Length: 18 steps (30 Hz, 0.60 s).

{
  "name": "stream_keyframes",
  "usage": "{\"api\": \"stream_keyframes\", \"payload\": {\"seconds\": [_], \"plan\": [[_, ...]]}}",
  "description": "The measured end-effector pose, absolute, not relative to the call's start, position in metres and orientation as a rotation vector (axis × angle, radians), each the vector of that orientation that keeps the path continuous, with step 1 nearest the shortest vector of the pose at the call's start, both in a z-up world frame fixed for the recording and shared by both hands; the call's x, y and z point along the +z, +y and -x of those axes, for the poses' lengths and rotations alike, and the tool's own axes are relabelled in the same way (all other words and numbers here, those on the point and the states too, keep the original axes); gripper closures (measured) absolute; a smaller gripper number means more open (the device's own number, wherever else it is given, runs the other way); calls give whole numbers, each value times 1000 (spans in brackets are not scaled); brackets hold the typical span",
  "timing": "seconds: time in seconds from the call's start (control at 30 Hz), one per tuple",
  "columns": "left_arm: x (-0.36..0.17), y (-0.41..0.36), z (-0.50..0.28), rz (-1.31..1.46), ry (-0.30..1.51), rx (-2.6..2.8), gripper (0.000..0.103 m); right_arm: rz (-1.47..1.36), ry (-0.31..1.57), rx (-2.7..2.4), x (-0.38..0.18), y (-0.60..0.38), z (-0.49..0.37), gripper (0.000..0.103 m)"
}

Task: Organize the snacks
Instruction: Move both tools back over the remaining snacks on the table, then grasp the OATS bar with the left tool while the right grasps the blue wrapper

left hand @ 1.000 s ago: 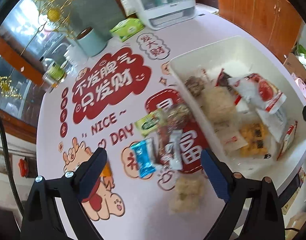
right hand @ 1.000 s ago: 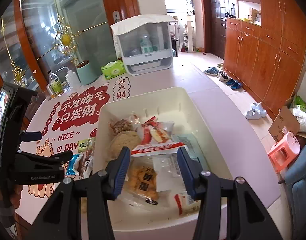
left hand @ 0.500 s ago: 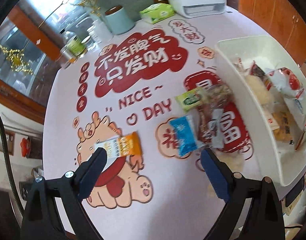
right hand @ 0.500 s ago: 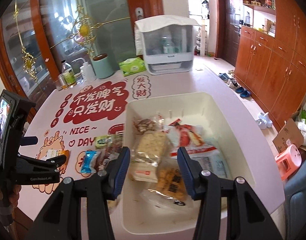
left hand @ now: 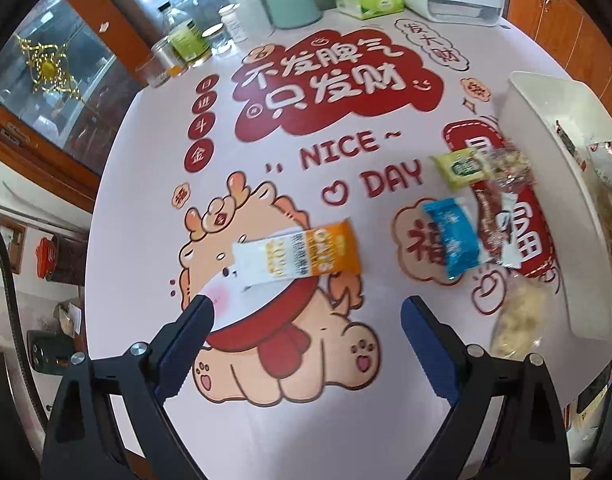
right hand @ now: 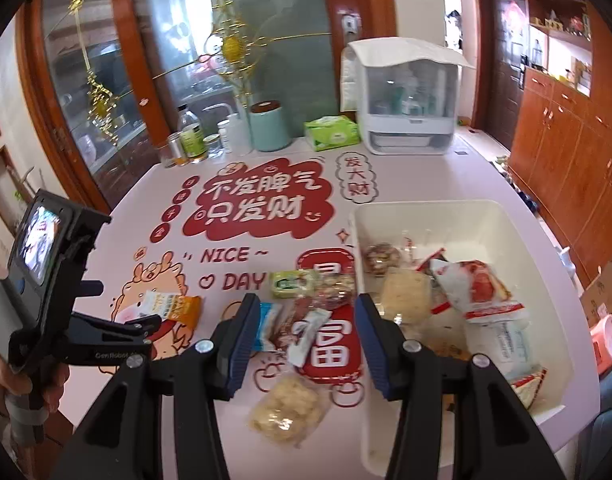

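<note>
The surface (left hand: 266, 432) carries a white bin (right hand: 458, 216) at its right side, already part-filled with packets. Loose snacks lie just left of the bin: a pale puffed-snack bag (right hand: 288, 408) near the front edge, a cluster of a blue packet (left hand: 452, 236), a red-and-clear wrapper (right hand: 306, 320) and a green packet (left hand: 462, 168), and, well apart to the left, an orange bar (left hand: 302, 254).

The left gripper (left hand: 306, 316) hangs over the orange bar with its fingers spread wide and empty. The right gripper (right hand: 302, 316) hovers above the cluster, fingers about half open, holding nothing.

The likely risk: the flat bar may slide on the glossy surface if one finger lands first, and the overlapping cluster invites the right gripper to pinch two wrappers at once and drop one short of the bin.

Compared with a second ago, both views have swung left: the left gripper has moved from the cluster to the bar, and the right gripper from over the bin to the cluster.
</note>
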<state>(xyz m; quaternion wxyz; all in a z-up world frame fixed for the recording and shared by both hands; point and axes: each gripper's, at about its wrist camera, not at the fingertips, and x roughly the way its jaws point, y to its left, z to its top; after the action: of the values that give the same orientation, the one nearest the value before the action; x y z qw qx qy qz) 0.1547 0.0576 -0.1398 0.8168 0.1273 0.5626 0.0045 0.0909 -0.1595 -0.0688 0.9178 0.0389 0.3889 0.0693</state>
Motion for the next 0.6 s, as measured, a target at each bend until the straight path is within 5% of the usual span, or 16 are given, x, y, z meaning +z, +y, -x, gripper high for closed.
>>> {"api": "stream_keyframes", "payload": {"seconds": [0.6], "plan": [[-194,119,-164,-426,1209,-65,9,-196,965,172,-159,-118,-81,53]]}}
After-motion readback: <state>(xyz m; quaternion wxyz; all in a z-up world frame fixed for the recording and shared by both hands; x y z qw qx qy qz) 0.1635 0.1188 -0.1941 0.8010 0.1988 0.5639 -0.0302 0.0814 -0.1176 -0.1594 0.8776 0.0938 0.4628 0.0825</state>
